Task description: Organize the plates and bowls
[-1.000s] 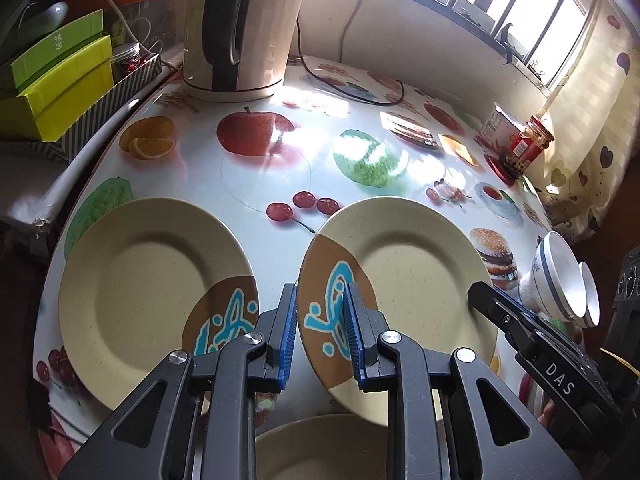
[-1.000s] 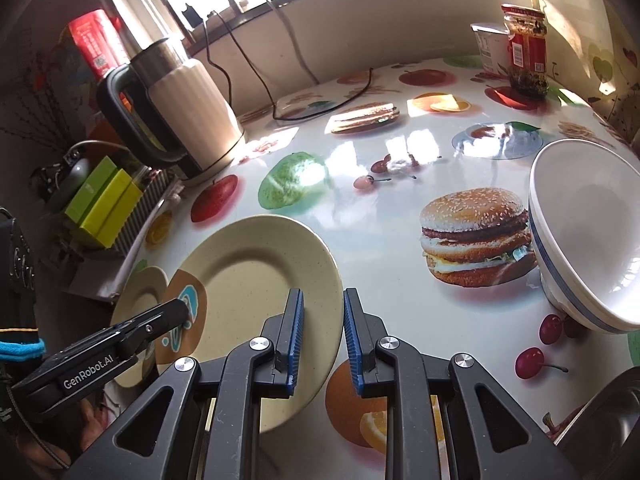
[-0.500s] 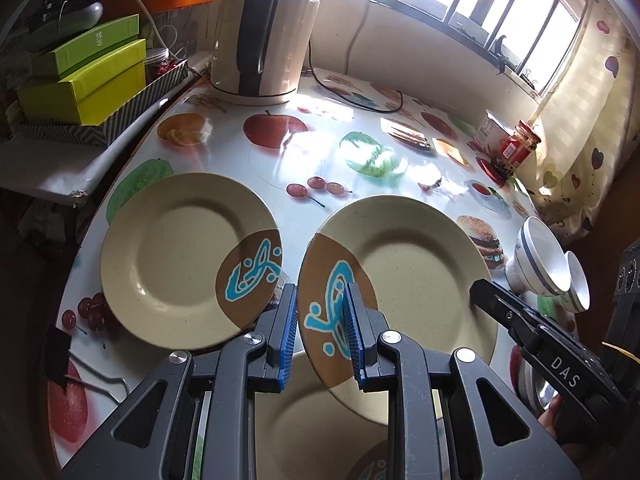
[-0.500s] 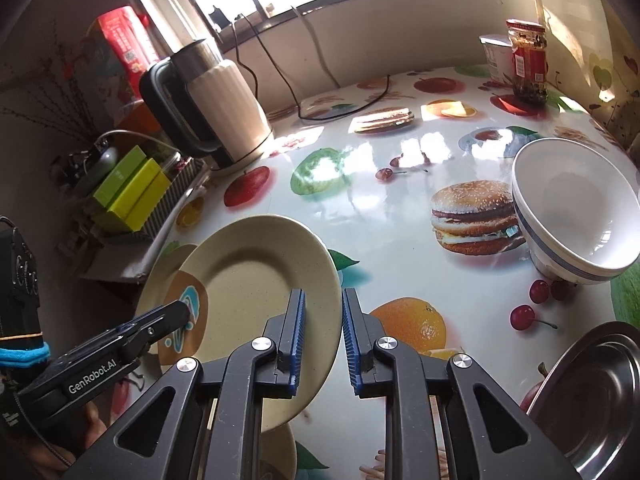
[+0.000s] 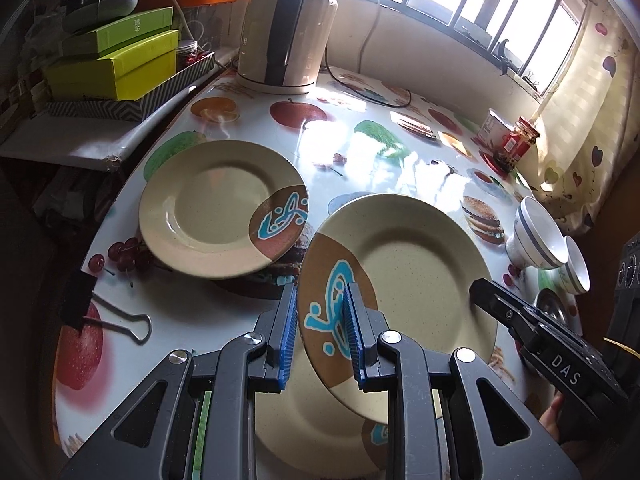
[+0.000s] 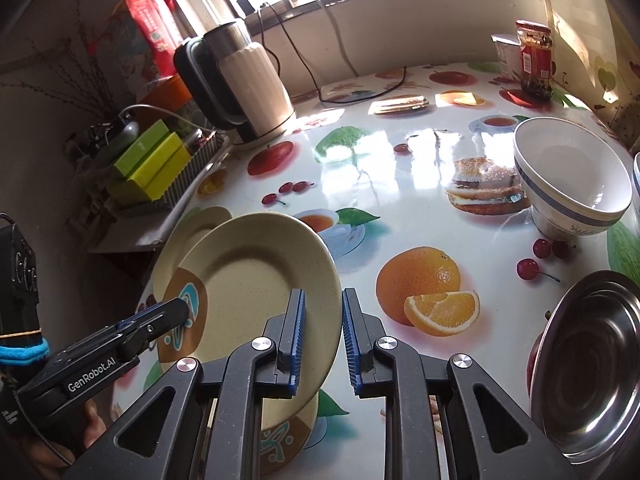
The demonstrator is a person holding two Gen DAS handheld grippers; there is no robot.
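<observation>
A beige plate (image 5: 420, 272) with a brown and blue patch hangs tilted above the table. My left gripper (image 5: 320, 332) is shut on its patterned rim. My right gripper (image 6: 322, 336) is shut on the opposite rim of the same plate (image 6: 248, 280). Under it, at the table's near edge, lies a second matching plate (image 5: 312, 432). A third plate (image 5: 216, 208) rests flat further left. Two white bowls with blue bands (image 5: 536, 236) stand at the right, the nearer bowl (image 6: 572, 184) empty.
A steel dish (image 6: 584, 368) sits at the near right edge. A kettle (image 5: 288, 32) with its cord stands at the back, green boxes (image 5: 116, 64) on a side shelf, a red jar (image 5: 516, 144) by the window. A binder clip (image 5: 112, 320) lies near left.
Both grippers have drawn back together toward the table's near edge, carrying the plate. The left plate and kettle now look farther off, and the plate underneath shows more.
</observation>
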